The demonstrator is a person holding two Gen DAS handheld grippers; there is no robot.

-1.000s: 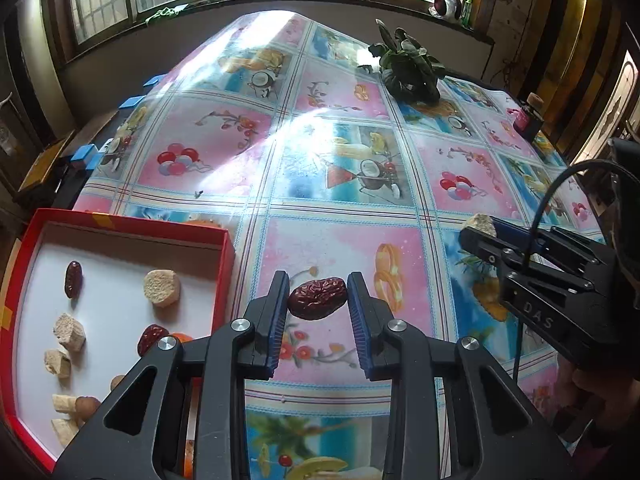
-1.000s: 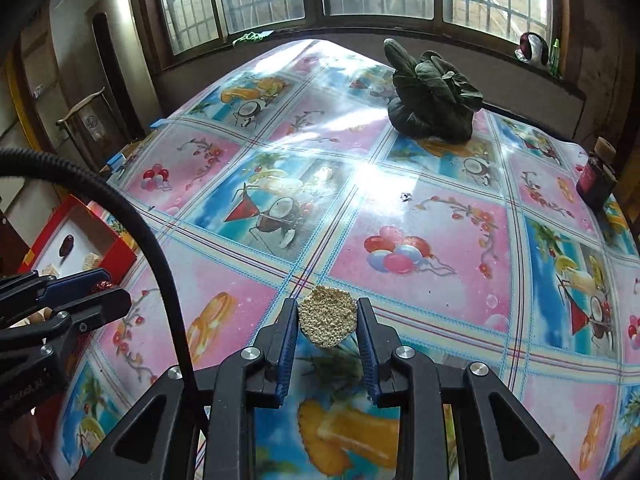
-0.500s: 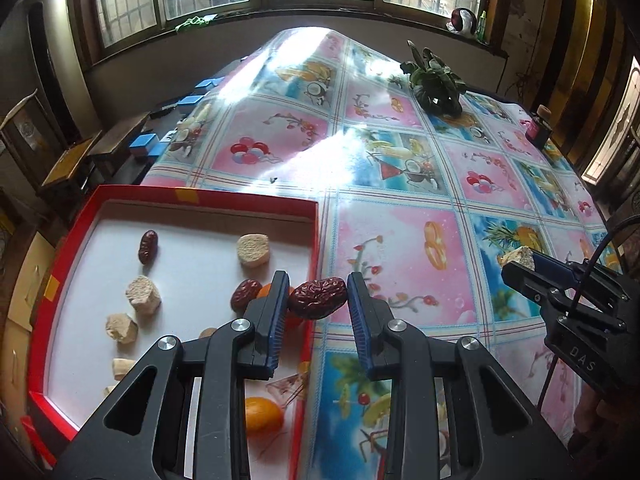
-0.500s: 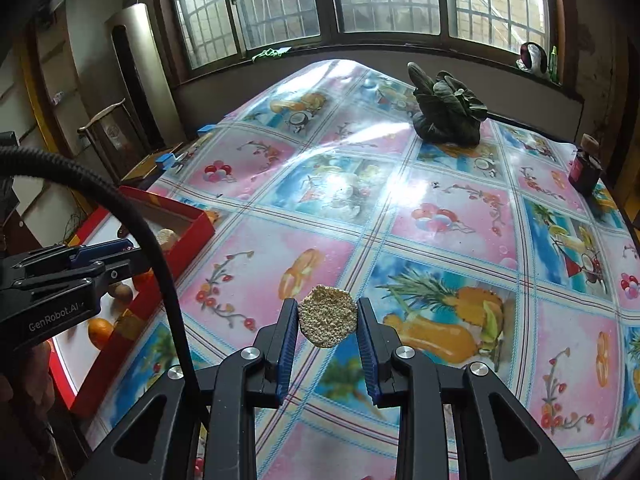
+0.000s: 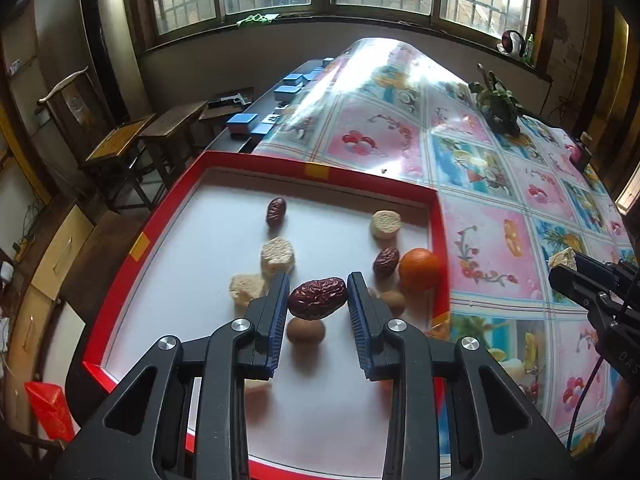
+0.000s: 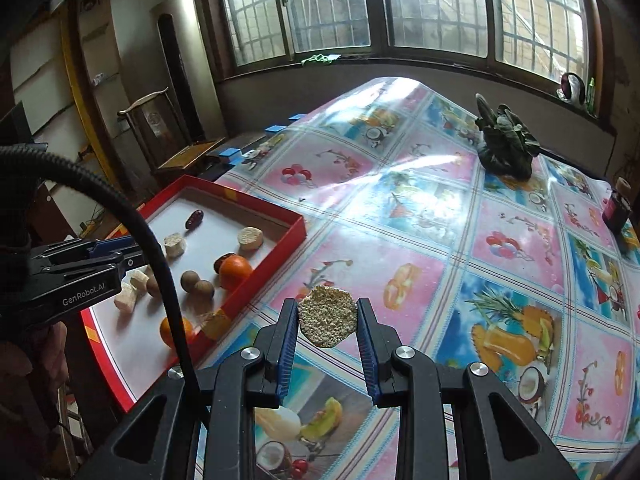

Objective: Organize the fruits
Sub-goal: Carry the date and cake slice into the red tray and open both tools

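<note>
My left gripper (image 5: 318, 298) is shut on a wrinkled red date (image 5: 317, 298) and holds it above the red tray (image 5: 320, 170) with a white floor. In the tray lie other dates (image 5: 276, 211), pale round cakes (image 5: 385, 224), an orange (image 5: 418, 269) and brown round fruits (image 5: 305, 331). My right gripper (image 6: 327, 321) is shut on a round tan crumbly cake (image 6: 327, 321), held above the tablecloth right of the tray (image 6: 264, 272). The right gripper also shows at the right edge of the left wrist view (image 5: 576, 270).
The table carries a glossy fruit-print cloth (image 6: 440, 240). A dark green leafy plant (image 6: 506, 144) stands at the far side, a small dark jar (image 6: 618, 204) at the far right. Wooden chairs (image 5: 120, 148) and blue boxes (image 5: 240, 124) stand beyond the tray's left.
My left gripper has carried the date leftward from the tablecloth to over the tray. My right gripper has moved left with the cake, so the tray is nearer in its view.
</note>
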